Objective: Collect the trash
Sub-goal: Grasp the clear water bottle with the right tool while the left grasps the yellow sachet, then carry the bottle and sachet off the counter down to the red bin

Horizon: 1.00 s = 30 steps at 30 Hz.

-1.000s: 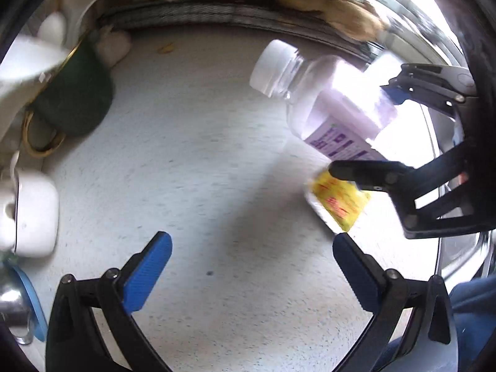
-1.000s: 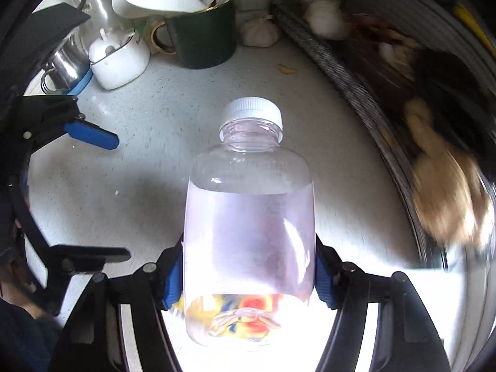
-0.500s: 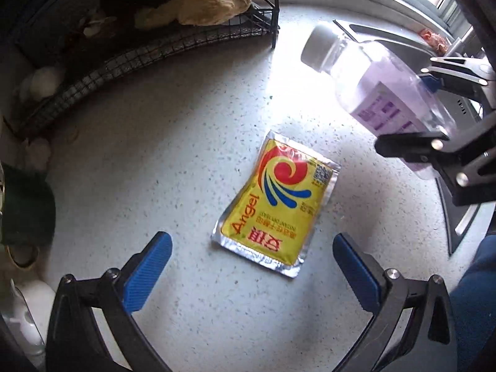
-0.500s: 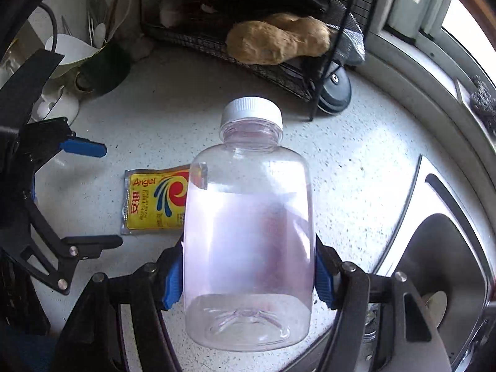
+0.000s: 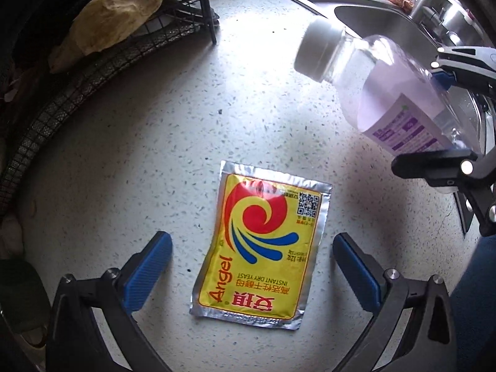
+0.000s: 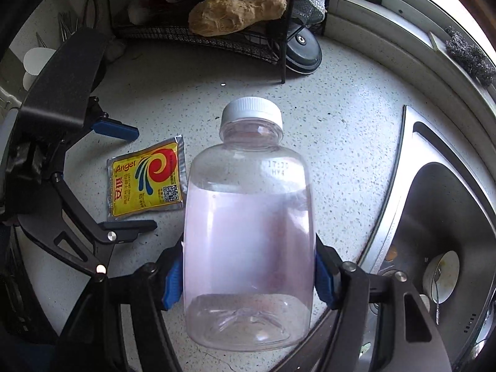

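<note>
Yeast packet (image 5: pixel 260 245) now between released left tongs (image 5: pixel 252 268); right tongs (image 6: pixel 248 276) grasp seemingly empty bottle (image 6: pixel 248 232)

Yeast packet (image 5: pixel 263 245) flat on counter (image 5: pixel 139 155); sink (image 6: pixel 449 217) right of it.

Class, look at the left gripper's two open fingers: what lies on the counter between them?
The yellow yeast sachet lies flat on the speckled counter between the left gripper fingers, untouched; the left wrist view shows it.

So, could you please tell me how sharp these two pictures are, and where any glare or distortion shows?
Left wrist view: sharp; the yellow foil yeast sachet is readable, with glare on its silver edge; fisheye curves the black wire rack. Right wrist view: sharp; the clear white-capped plastic bottle looms large, and the window corner is blown out.
</note>
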{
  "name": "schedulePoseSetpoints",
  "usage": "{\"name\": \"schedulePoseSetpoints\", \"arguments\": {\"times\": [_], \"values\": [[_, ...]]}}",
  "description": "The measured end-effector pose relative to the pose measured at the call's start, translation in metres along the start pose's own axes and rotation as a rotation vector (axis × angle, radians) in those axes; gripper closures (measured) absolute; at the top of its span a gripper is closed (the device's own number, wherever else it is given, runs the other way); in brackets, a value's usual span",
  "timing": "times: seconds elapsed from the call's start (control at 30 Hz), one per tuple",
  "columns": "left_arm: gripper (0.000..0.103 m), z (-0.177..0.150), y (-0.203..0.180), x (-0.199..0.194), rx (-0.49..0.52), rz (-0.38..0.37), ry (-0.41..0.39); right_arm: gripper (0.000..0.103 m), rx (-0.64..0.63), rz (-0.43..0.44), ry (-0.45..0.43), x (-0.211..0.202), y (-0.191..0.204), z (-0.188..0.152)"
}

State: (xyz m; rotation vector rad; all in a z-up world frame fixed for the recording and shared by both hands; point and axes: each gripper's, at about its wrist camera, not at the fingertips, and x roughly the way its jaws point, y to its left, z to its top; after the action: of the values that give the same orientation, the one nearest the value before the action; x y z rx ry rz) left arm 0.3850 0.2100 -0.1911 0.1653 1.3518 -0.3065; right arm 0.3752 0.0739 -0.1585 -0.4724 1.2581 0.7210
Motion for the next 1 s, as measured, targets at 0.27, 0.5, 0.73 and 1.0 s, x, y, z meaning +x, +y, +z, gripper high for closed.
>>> {"name": "schedulePoseSetpoints", "arguments": {"times": [0.27, 0.5, 0.73, 1.0], "values": [[0.033, 0.009, -0.006, -0.021, -0.035, 0.029, -0.002, 0.038, 0.053, 0.027, 0.028, 0.008, -0.013, -0.007], [0.06, -0.004, -0.02, -0.034, -0.149, 0.052, -0.057, 0.038, 0.041, 0.058, 0.025, 0.014, -0.009, -0.008], [0.065, -0.014, -0.003, -0.045, -0.281, 0.073, -0.096, 0.038, 0.005, 0.07, -0.007, 0.002, -0.001, -0.01], [0.065, -0.045, -0.013, -0.088, -0.37, 0.078, -0.126, 0.038, -0.01, 0.074, -0.072, -0.036, 0.005, -0.025]]}}
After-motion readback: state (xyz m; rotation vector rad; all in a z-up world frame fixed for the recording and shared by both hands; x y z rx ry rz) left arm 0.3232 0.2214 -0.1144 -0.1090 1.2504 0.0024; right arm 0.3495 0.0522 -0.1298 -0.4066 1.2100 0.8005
